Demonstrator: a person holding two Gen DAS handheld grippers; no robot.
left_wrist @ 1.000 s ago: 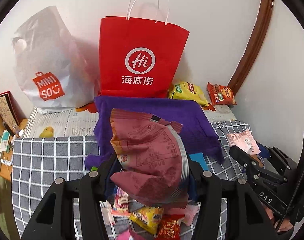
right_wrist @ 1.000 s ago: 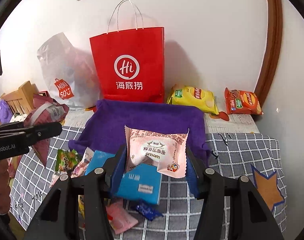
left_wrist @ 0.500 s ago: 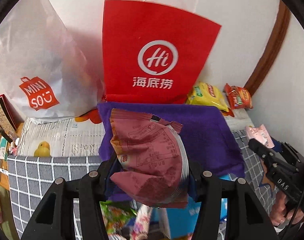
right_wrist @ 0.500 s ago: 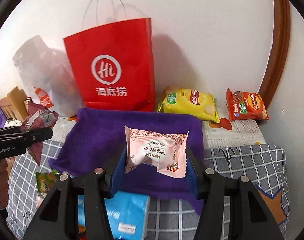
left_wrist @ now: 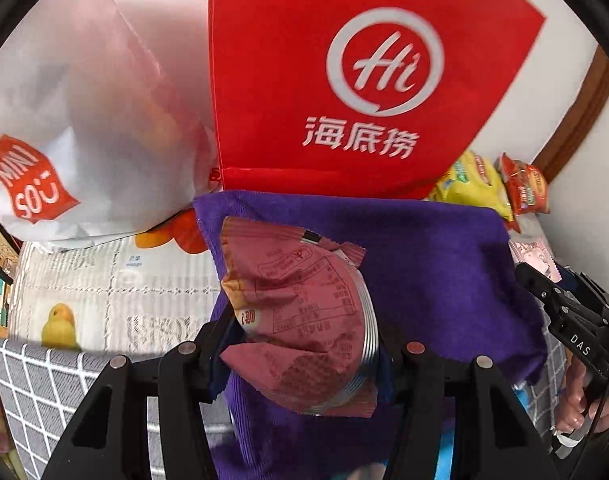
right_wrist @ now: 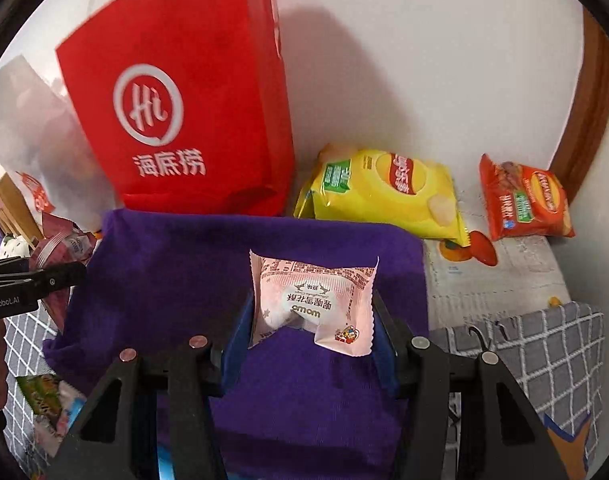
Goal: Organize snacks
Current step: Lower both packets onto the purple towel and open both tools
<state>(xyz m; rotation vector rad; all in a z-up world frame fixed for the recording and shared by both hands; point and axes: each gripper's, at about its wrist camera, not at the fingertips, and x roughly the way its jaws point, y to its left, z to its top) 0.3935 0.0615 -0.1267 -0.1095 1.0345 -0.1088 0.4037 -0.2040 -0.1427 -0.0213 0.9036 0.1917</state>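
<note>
My left gripper (left_wrist: 304, 348) is shut on a dark red snack packet (left_wrist: 300, 320) and holds it above the purple cloth (left_wrist: 424, 264). My right gripper (right_wrist: 310, 320) is shut on a pink and white snack packet (right_wrist: 312, 300), also above the purple cloth (right_wrist: 176, 264). The right gripper shows at the right edge of the left wrist view (left_wrist: 564, 312), and the left gripper at the left edge of the right wrist view (right_wrist: 32, 280). A red paper bag (left_wrist: 344, 80) stands upright just behind the cloth, against the wall; it also shows in the right wrist view (right_wrist: 176, 112).
A white plastic Miniso bag (left_wrist: 76, 128) stands left of the red bag. A yellow chip bag (right_wrist: 380, 192) and an orange-red chip bag (right_wrist: 524, 204) lie at the back right by the wall. Loose snacks (right_wrist: 44, 400) lie on the grey checked tablecloth (right_wrist: 544, 348).
Both grippers have moved forward over the purple cloth toward the red bag, each still holding its packet. The red bag and chip bags now look much closer.
</note>
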